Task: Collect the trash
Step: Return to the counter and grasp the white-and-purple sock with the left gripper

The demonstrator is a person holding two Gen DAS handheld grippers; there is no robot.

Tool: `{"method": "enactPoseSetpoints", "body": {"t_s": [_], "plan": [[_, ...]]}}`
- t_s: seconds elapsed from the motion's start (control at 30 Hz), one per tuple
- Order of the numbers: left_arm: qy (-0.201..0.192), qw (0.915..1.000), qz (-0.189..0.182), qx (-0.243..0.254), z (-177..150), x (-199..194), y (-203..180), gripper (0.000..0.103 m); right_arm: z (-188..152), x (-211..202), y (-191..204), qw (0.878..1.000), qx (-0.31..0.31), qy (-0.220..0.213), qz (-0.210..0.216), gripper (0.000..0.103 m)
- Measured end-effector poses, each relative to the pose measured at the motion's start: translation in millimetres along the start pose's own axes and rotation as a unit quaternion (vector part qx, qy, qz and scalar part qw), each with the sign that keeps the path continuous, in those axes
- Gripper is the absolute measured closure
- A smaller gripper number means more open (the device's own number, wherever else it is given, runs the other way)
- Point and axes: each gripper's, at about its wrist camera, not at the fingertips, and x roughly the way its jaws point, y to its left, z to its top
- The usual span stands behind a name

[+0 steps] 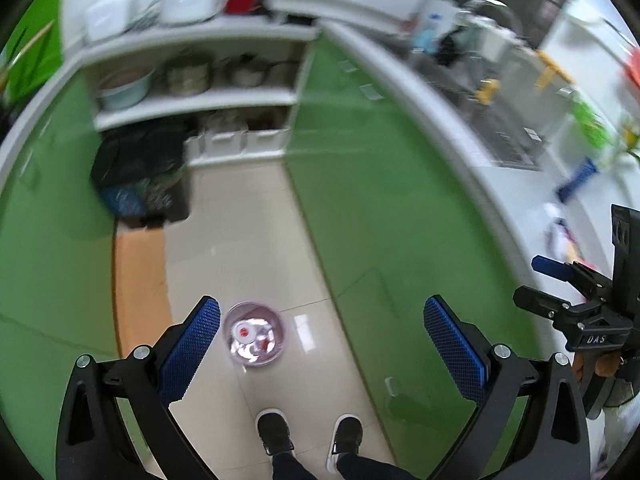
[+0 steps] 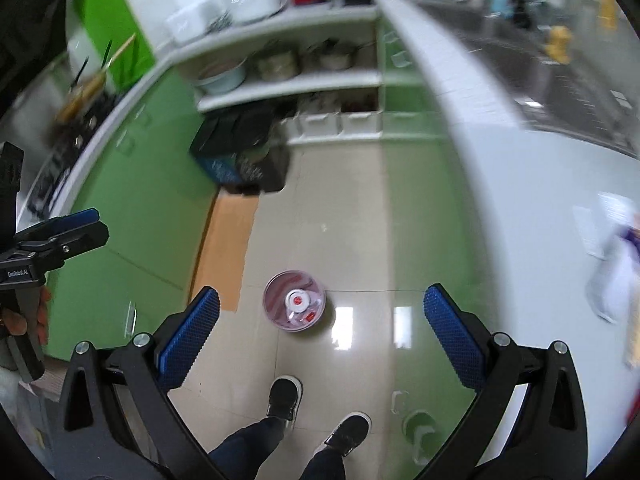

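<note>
A small round bin (image 1: pixel 254 334) (image 2: pixel 295 300) stands on the tiled floor far below both grippers. It holds a white lid with a red spot and crumpled wrappers. My left gripper (image 1: pixel 320 340) is open and empty, high above the floor, and shows at the left edge of the right wrist view (image 2: pixel 90 226). My right gripper (image 2: pixel 320 332) is wide open with nothing between its blue pads (image 2: pixel 192 336). It also shows at the right edge of the left wrist view (image 1: pixel 534 280). Blurred white and purple packaging (image 2: pixel 616 276) (image 1: pixel 560 236) lies on the white counter (image 2: pixel 520 184).
Green cabinets (image 1: pixel 380 200) line both sides of the narrow floor. A brown cardboard sheet (image 1: pixel 140 280) and a black bag (image 1: pixel 140 176) lie on the floor ahead. Shelves with pots (image 1: pixel 192 76) close the far end. A sink (image 1: pixel 492 128) sits in the counter. A person's shoes (image 1: pixel 276 432) are below.
</note>
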Motion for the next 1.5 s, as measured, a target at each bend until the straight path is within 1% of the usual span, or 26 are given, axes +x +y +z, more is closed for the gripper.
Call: {"method": "enactPoseSetpoints", "body": {"t_s": [0.07, 0.13, 0.17, 0.2, 0.3, 0.33, 0.37, 0.43, 0.53, 0.57, 0.7, 0.8, 0.9, 1.07, 1.2, 1.27, 1.4, 1.43, 1.47, 1.5], "plan": [[-0.003, 0.9993, -0.024, 0.028, 8.7, -13.5, -29.2, 0.006, -9.3, -39.9, -20.4, 0.999, 0.026, -0.016, -0.022, 0.003], [-0.004, 0.9974, -0.046, 0.056, 17.5, -20.0, -56.0, 0.006, -18.5, -65.0, -39.2, 0.997, 0.051, -0.03, -0.042, 0.003], [-0.004, 0.9955, -0.059, 0.074, 21.4, -21.6, -71.9, 0.006, -27.0, -83.1, -53.6, 0.995, 0.072, -0.04, -0.057, 0.003], [-0.004, 0.9935, -0.071, 0.089, 22.6, -22.5, -85.5, 0.006, -32.3, -92.6, -62.0, 0.993, 0.085, -0.045, -0.069, 0.003], [0.002, 0.9853, -0.105, 0.135, 30.1, -16.6, -129.2, 0.006, -57.1, -129.1, -94.9, 0.983, 0.133, -0.059, -0.11, 0.003], [0.005, 0.981, -0.119, 0.153, 33.6, -13.0, -146.9, 0.006, -66.4, -139.4, -102.4, 0.98, 0.146, -0.063, -0.121, 0.003], [0.006, 0.9783, -0.127, 0.164, 36.2, -12.0, -155.8, 0.006, -75.8, -150.7, -112.8, 0.975, 0.162, -0.067, -0.135, 0.003], [0.009, 0.971, -0.144, 0.191, 39.7, -9.6, -182.1, 0.006, -91.0, -163.2, -128.7, 0.968, 0.185, -0.072, -0.155, 0.003], [0.018, 0.9568, -0.169, 0.236, 43.3, 0.2, -226.3, 0.006, -116.0, -185.1, -154.6, 0.955, 0.22, -0.076, -0.184, 0.003], [0.021, 0.9535, -0.174, 0.246, 40.9, 1.6, -235.0, 0.006, -122.5, -190.5, -160.5, 0.952, 0.228, -0.077, -0.19, 0.003], [0.038, 0.9414, -0.188, 0.278, 40.7, 23.2, -279.8, 0.006, -147.1, -207.6, -193.6, 0.938, 0.26, -0.078, -0.215, 0.003], [0.05, 0.9359, -0.187, 0.294, 41.1, 43.8, -312.1, 0.006, -154.2, -208.8, -216.8, 0.932, 0.277, -0.074, -0.221, 0.003], [0.062, 0.9334, -0.185, 0.301, 40.8, 64.5, -338.0, 0.006, -158.1, -207.5, -232.0, 0.93, 0.287, -0.073, -0.219, 0.003], [0.087, 0.933, -0.172, 0.304, 36.4, 106.2, -367.1, 0.006, -162.9, -200.0, -257.3, 0.93, 0.295, -0.066, -0.21, 0.003], [0.104, 0.9354, -0.158, 0.299, 35.2, 140.1, -382.0, 0.006, -168.5, -196.2, -271.9, 0.932, 0.296, -0.058, -0.203, 0.003], [0.114, 0.938, -0.151, 0.29, 36.2, 158.8, -387.2, 0.006, -170.4, -192.0, -281.3, 0.932, 0.297, -0.052, -0.199, 0.003], [0.124, 0.9412, -0.139, 0.282, 35.4, 180.5, -390.9, 0.006, -174.4, -185.1, -297.0, 0.932, 0.303, -0.045, -0.194, 0.003], [0.127, 0.9424, -0.137, 0.277, 35.1, 185.4, -390.5, 0.007, -175.4, -183.7, -300.5, 0.932, 0.305, -0.044, -0.193, 0.003], [0.129, 0.9428, -0.135, 0.276, 35.4, 188.2, -390.7, 0.014, -176.3, -182.3, -303.7, 0.931, 0.306, -0.042, -0.192, 0.003], [0.132, 0.9433, -0.133, 0.274, 35.1, 191.5, -390.9, 0.023, -176.8, -181.3, -305.5, 0.931, 0.307, -0.04, -0.192, 0.003]]}}
